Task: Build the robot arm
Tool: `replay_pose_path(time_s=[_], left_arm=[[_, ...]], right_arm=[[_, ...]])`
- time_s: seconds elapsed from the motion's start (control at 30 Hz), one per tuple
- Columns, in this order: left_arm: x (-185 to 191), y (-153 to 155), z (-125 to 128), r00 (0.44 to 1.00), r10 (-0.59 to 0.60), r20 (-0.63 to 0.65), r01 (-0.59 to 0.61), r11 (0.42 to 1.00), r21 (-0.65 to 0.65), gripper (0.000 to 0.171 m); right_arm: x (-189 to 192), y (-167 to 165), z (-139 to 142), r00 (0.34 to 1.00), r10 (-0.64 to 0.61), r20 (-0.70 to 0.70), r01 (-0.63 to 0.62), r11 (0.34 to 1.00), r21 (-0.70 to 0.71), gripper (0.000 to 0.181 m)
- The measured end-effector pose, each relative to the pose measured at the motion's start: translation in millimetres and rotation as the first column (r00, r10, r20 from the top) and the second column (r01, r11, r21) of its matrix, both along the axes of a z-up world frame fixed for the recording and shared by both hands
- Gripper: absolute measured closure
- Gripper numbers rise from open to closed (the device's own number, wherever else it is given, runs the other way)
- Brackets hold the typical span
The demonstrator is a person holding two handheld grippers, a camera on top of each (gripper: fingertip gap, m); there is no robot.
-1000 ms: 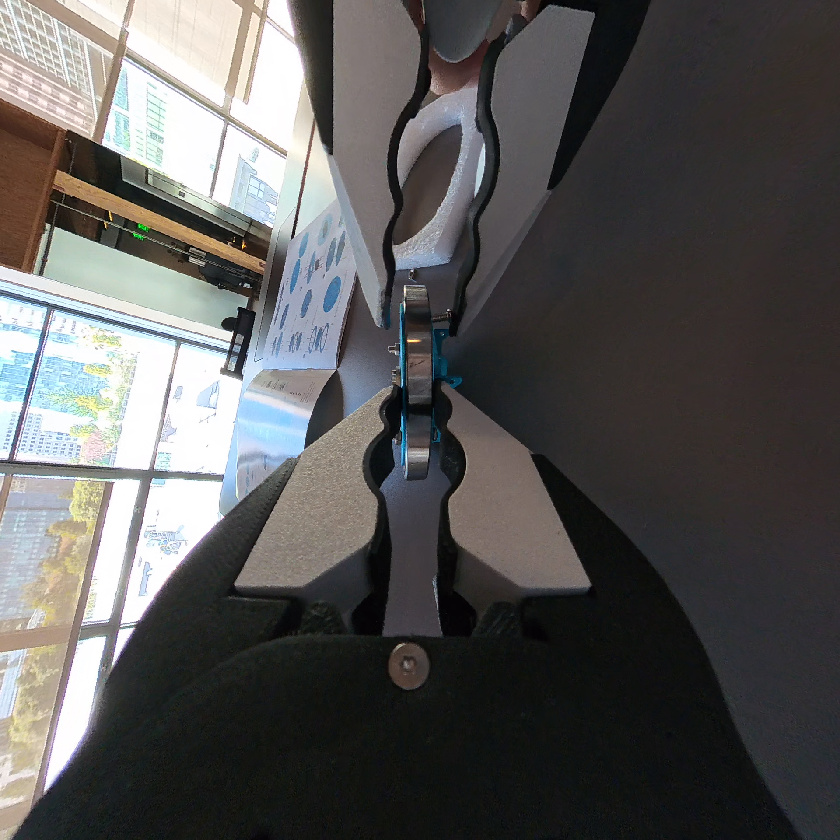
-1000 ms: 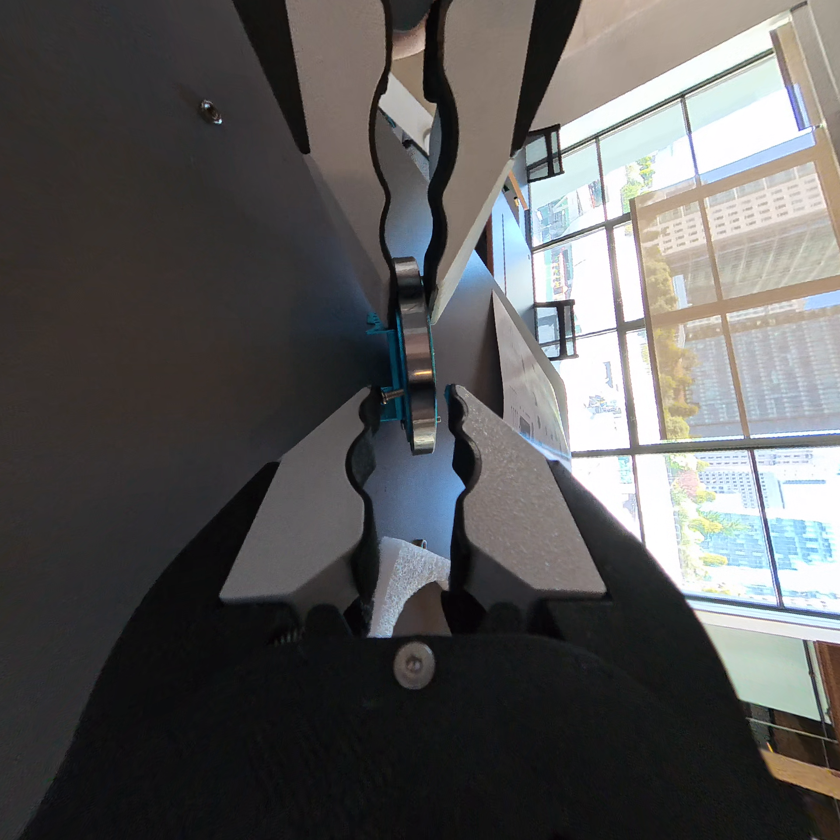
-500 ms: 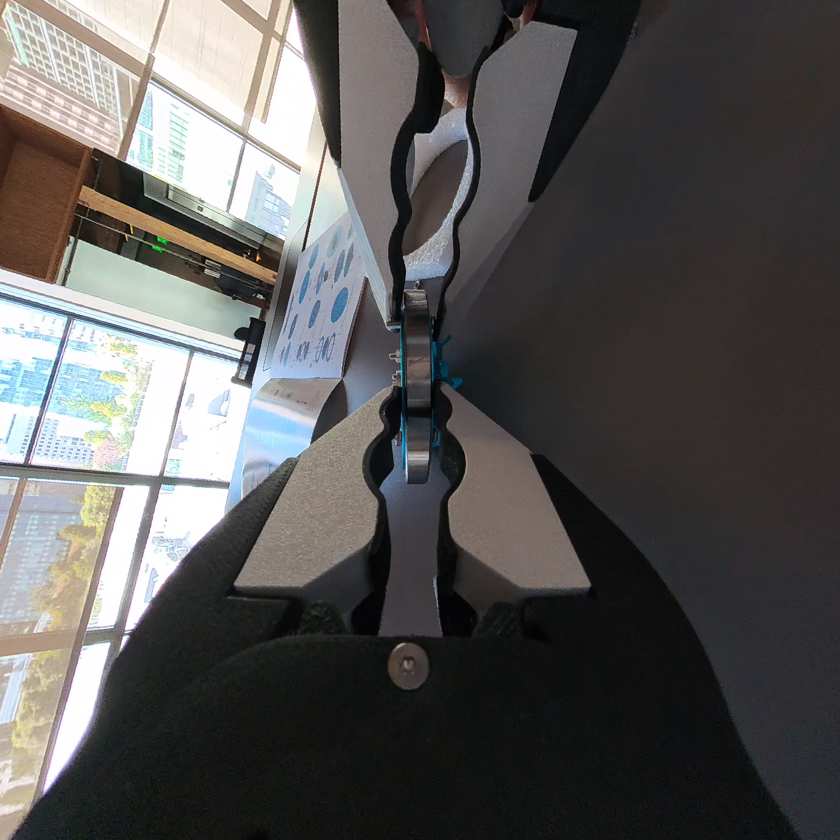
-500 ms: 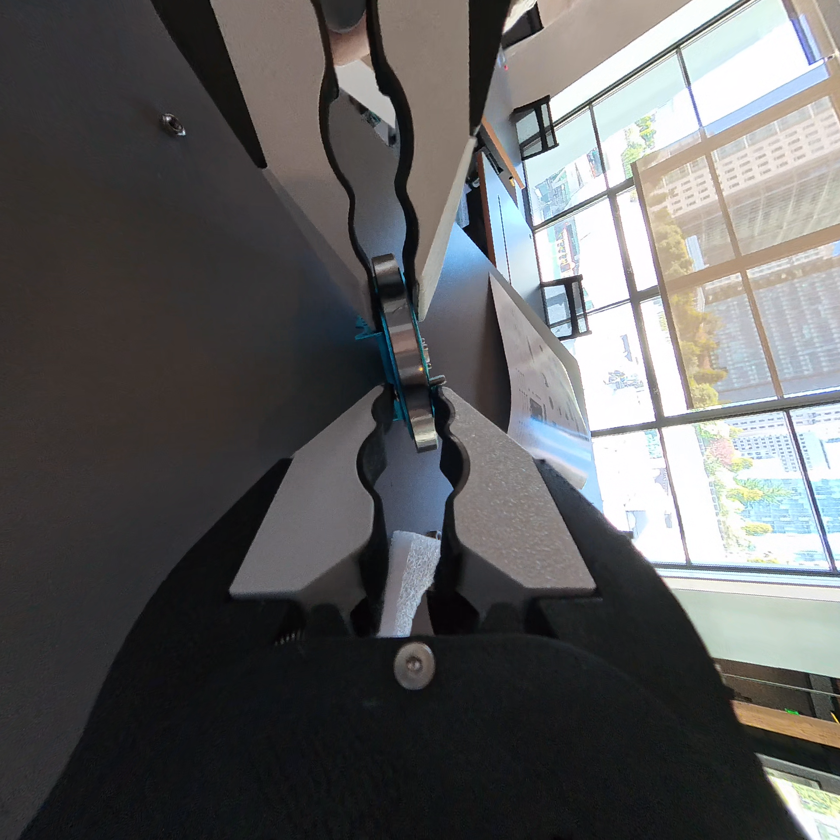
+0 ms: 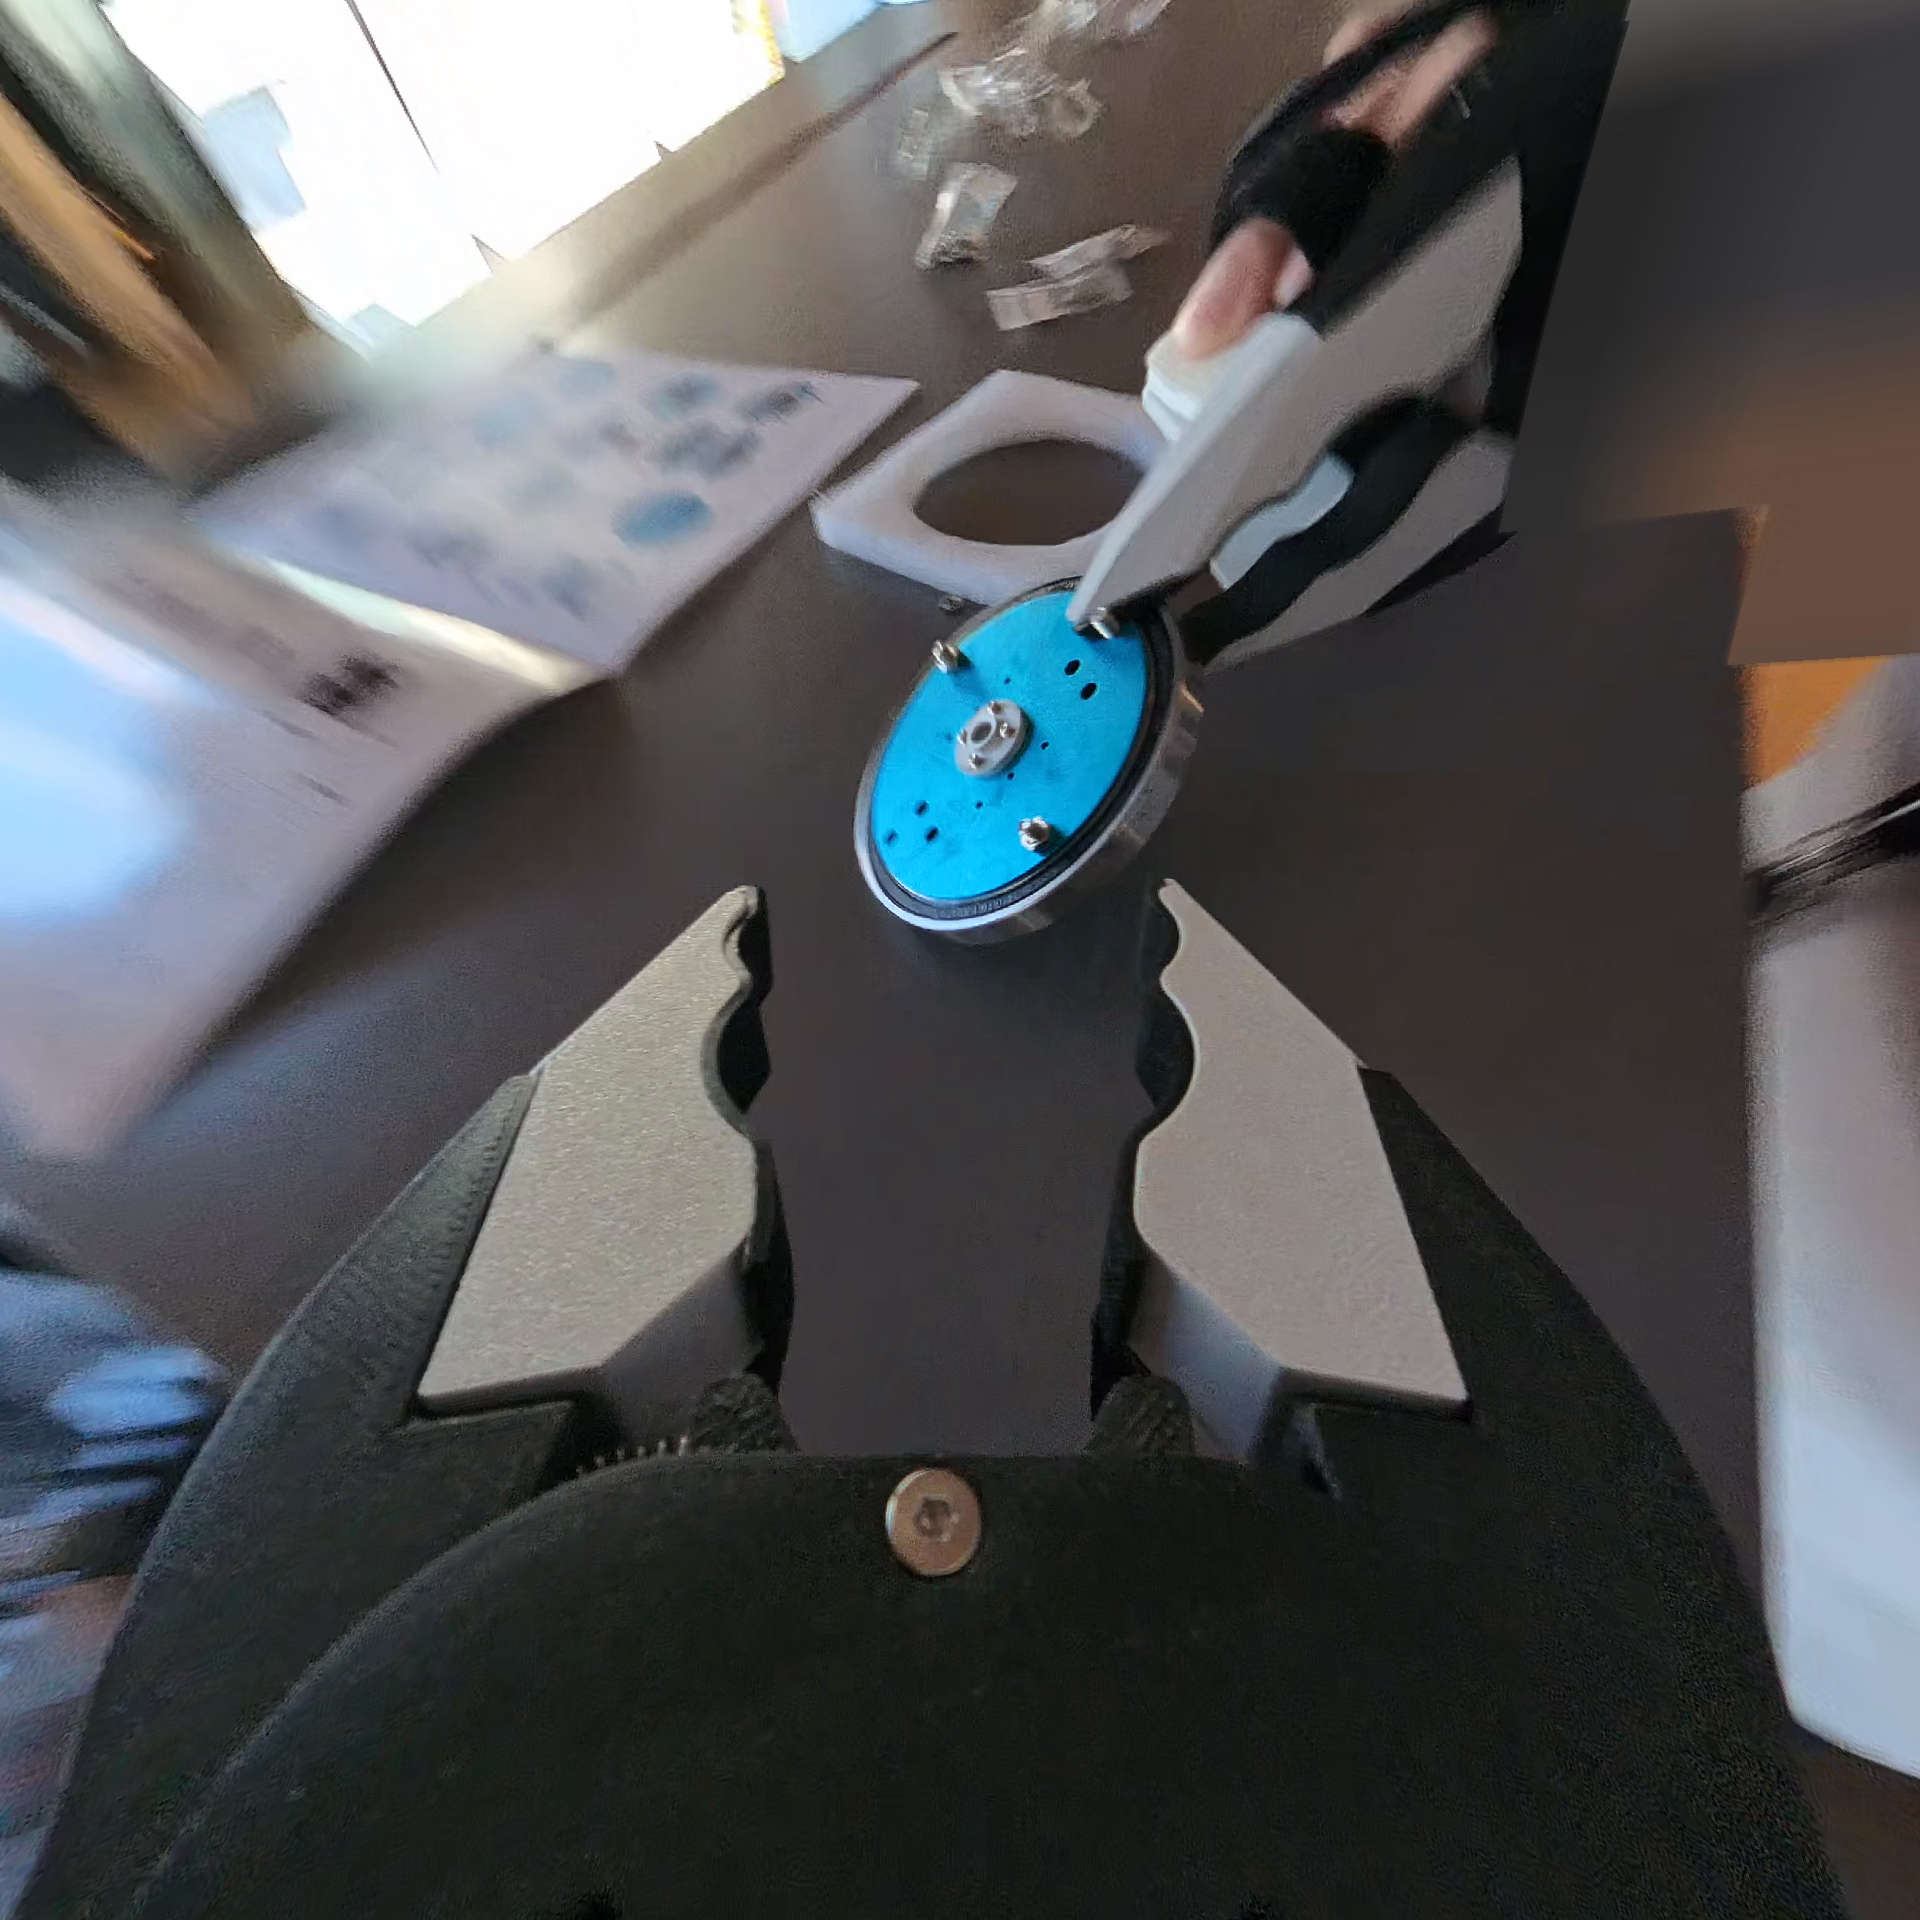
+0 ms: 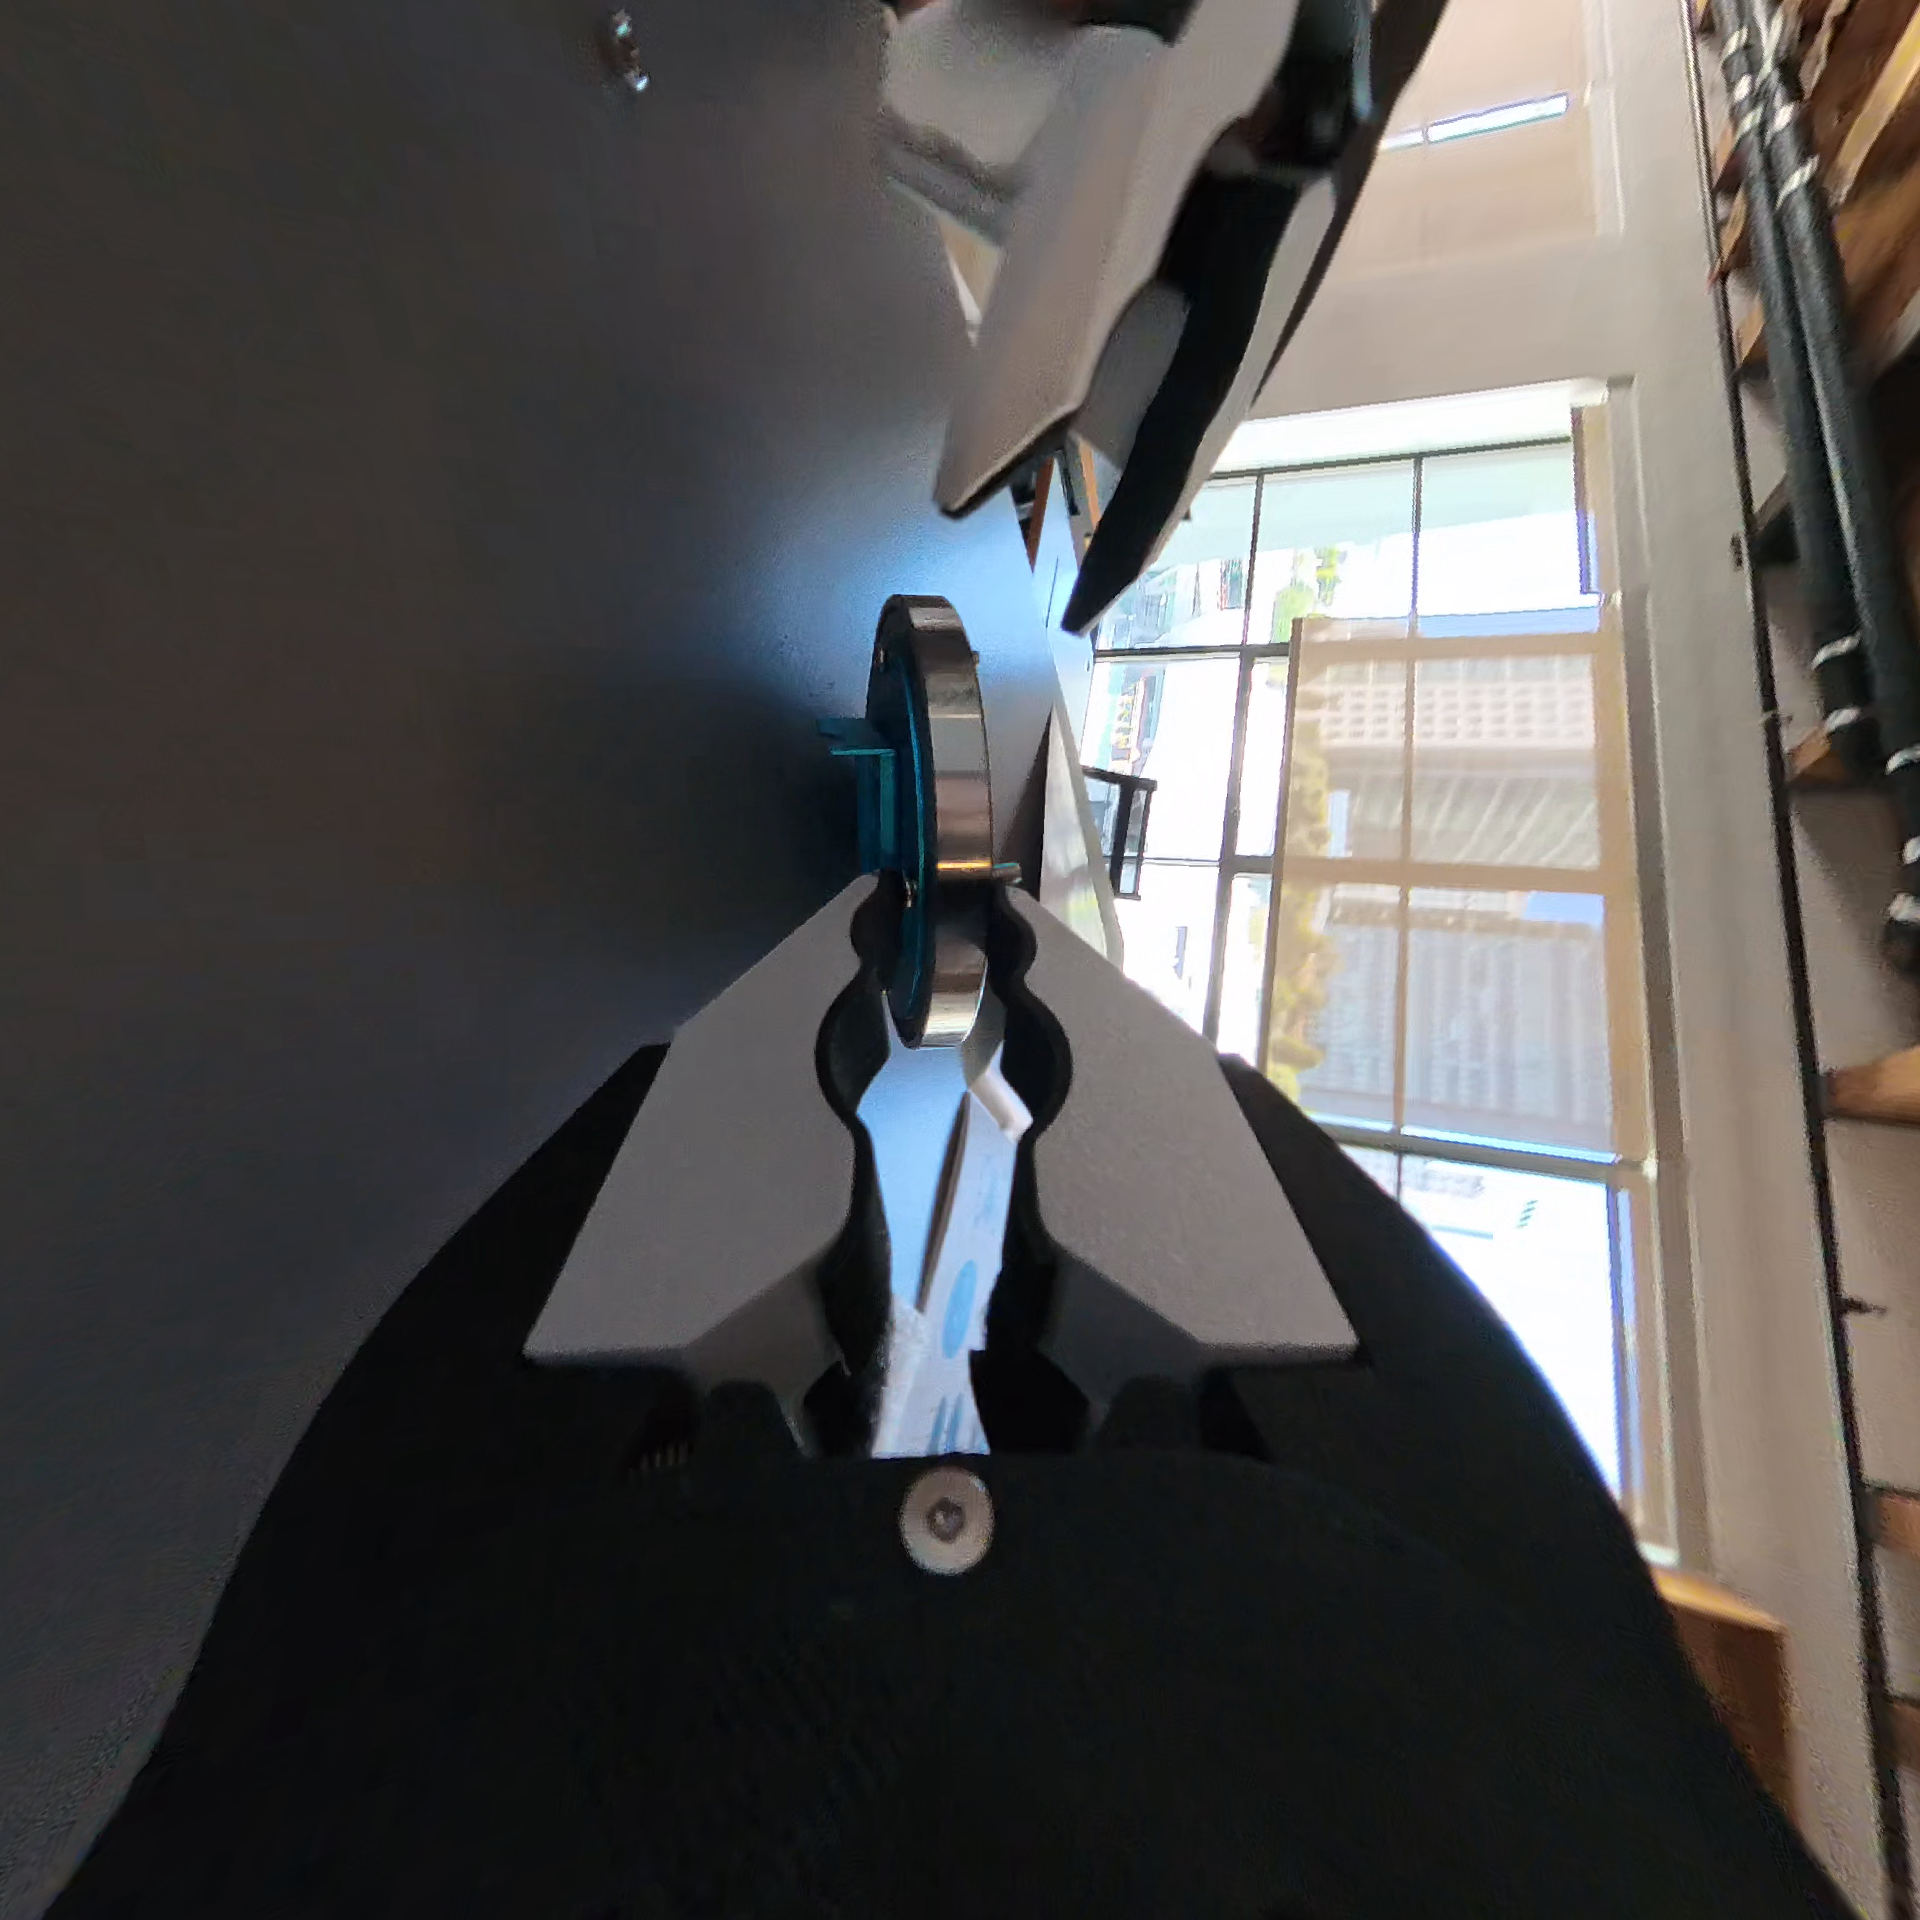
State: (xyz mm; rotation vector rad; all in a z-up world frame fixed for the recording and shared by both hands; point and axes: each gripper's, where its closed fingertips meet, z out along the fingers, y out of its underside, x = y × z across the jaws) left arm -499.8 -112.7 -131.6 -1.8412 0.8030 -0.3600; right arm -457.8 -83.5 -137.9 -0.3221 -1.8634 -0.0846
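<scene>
A round disc [image 5: 1023, 764] with a blue face, small screws and a steel outer ring is held tilted just over the dark table [image 5: 499, 852]. My right gripper [image 5: 1132, 613] is shut on the disc's far edge. In the right wrist view the disc [image 6: 956, 748] is edge-on between my right gripper's [image 6: 935, 902] tips, with a blue stub on its table side. My left gripper [image 5: 958, 902] is open and empty, a short way back from the disc's near edge. It also shows in the right wrist view [image 6: 1081, 436], apart from the disc.
A white foam square [image 5: 883, 499] with a round hole lies behind the disc. A printed sheet with blue pictures [image 5: 582, 499] lies to the left. Several small clear bags [image 5: 1039, 281] lie farther back. A gloved hand [image 5: 1288, 197] holds the right gripper. Something white [image 5: 1829, 1247] is at the right edge. Across from one pair of fingers to the other is roughly 6 centimetres.
My right gripper closed on the disc. My left gripper then let go, opened wide, drew back and turned. The disc now hangs in the right gripper alone.
</scene>
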Motion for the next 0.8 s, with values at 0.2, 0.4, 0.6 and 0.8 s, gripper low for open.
replay_pose_path(time_s=[0.2,0.4,0.6,0.8], left_arm=[[4.1,26.6,-12.6,0.990,-0.099,0.103,0.119,0.970,-0.210,0.084],[32.3,60.1,-38.9,0.985,-0.165,0.048,0.171,0.918,-0.358,0.078],[43.7,106.0,-34.2,0.988,-0.061,0.143,0.113,0.911,-0.396,0.081],[51.6,133.4,-34.3,0.993,-0.065,0.094,0.094,0.929,-0.358,0.090]], right_arm=[[-0.5,25.3,2.4,0.991,0.089,0.098,-0.096,0.993,0.074,0.167],[2.1,70.7,2.8,0.979,0.124,0.163,-0.140,0.986,0.093,0.167],[19.6,111.6,-1.3,0.978,0.135,0.162,-0.149,0.986,0.075,0.166],[30.0,130.8,-7.0,0.984,0.136,0.119,-0.143,0.988,0.054,0.166]])
